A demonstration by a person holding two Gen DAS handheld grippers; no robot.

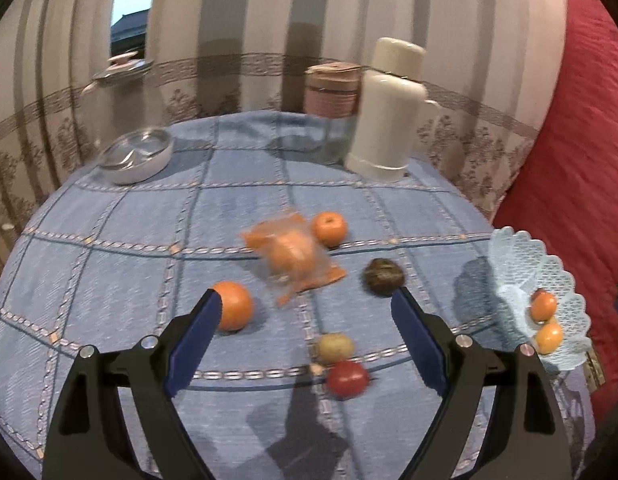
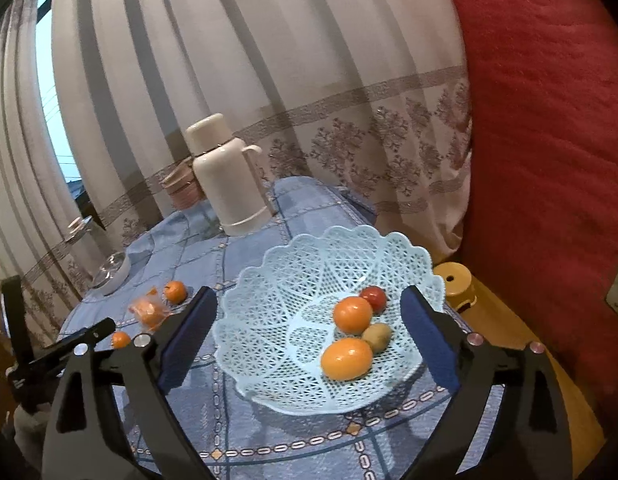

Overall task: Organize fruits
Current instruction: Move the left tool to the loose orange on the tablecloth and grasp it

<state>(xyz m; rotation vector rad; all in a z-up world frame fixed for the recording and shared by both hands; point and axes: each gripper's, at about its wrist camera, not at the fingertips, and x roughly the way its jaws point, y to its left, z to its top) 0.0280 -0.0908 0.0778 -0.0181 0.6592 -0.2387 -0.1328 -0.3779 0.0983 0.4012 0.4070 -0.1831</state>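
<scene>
Left tool (image 1: 305, 300) spread wide, gripping nothing, above the blue checked counter (image 1: 109, 248). Right tool (image 2: 309, 300) likewise released, empty, over the pale blue lattice basket (image 2: 269, 292). Inside the basket: two orange fruits (image 2: 351, 314), a red one (image 2: 374, 298) and a brownish kiwi-like one (image 2: 377, 336). Left of the basket, loose on the counter: a large orange (image 1: 233, 305), a small mandarin (image 1: 329, 229), a bagged orange fruit (image 1: 293, 258), a dark round fruit (image 1: 383, 276), a yellowish one (image 1: 335, 347) touching a red one (image 1: 347, 378). Behind the basket, a white thermos (image 2: 229, 184).

We're looking at a round surface (image 1: 109, 248) under a blue checked cloth: loose oranges (image 1: 233, 306), a wrapped one (image 1: 293, 258), a few other fruits, a lacy blue basket (image 2: 269, 320), white thermos (image 1: 389, 112) and a small dish (image 1: 135, 156).
</scene>
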